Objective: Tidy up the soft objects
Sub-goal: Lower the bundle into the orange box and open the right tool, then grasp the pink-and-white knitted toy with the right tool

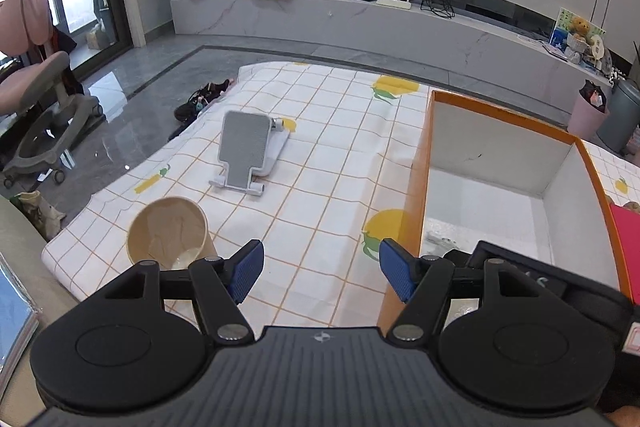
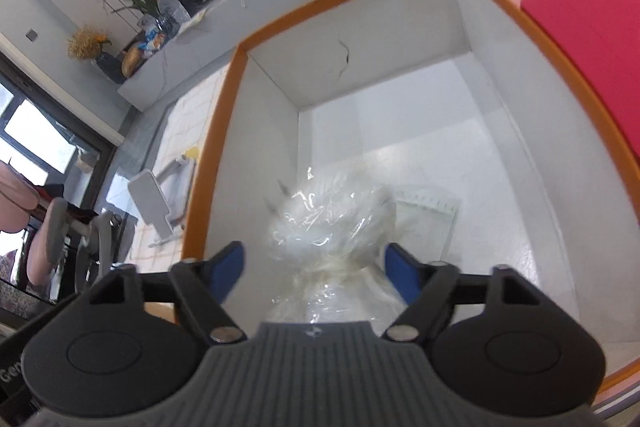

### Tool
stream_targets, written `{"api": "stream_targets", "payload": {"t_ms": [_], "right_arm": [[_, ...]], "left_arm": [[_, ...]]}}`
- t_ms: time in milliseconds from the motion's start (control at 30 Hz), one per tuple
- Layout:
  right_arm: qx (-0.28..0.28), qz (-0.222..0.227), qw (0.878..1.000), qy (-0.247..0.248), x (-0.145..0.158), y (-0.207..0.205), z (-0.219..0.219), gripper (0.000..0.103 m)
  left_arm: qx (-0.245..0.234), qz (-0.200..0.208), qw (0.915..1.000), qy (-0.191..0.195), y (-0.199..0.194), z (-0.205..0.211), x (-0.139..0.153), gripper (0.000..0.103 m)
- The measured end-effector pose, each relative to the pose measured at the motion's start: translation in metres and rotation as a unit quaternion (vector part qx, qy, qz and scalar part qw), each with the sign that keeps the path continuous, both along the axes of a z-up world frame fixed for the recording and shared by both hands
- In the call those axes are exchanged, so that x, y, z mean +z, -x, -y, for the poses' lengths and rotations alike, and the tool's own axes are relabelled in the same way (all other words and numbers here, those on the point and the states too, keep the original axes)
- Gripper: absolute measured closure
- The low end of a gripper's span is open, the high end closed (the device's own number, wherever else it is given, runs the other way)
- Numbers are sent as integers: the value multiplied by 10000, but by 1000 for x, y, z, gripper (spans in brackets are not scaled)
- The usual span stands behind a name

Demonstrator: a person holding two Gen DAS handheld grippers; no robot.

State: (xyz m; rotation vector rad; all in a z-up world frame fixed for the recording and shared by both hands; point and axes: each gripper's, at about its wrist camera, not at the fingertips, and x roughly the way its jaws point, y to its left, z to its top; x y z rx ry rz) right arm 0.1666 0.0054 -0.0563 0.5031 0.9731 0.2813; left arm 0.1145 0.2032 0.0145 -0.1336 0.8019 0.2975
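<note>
A crinkled clear plastic bag [image 2: 332, 223] with something white and soft inside lies in the orange-rimmed white box [image 2: 216, 155], between the spread blue pads of my right gripper [image 2: 316, 267]. The right gripper is open and hangs over the box's near end; the pads do not touch the bag. My left gripper [image 1: 322, 269] is open and empty, above the checked tablecloth just left of the same box [image 1: 416, 187]. The right gripper's black body [image 1: 532, 279] shows over the box's near corner in the left wrist view. A small bit of the plastic [image 1: 438, 239] shows on the box floor.
A tan paper cup [image 1: 168, 231] lies on its side at the cloth's left edge. A grey and white phone stand [image 1: 248, 151] stands mid-table. A red pad [image 2: 596, 43] lies right of the box. A pink chair [image 1: 36, 67] stands on the floor to the left.
</note>
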Motion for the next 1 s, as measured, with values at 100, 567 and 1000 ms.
{"api": "stream_targets", "payload": {"t_ms": [100,567,1000], "right_arm": [[-1,-69,9997,-223,2,0,8,20],[442,531,9974,-228,50,21,38,14],[78,1547,9861,597,129,75,161,11]], "left_arm": [[-1,44,10000,50,1,-1,2,25],[-183,209,9996,-36,6,16,17,25],[-1217,797,9879,533,23,118,45,25]]}}
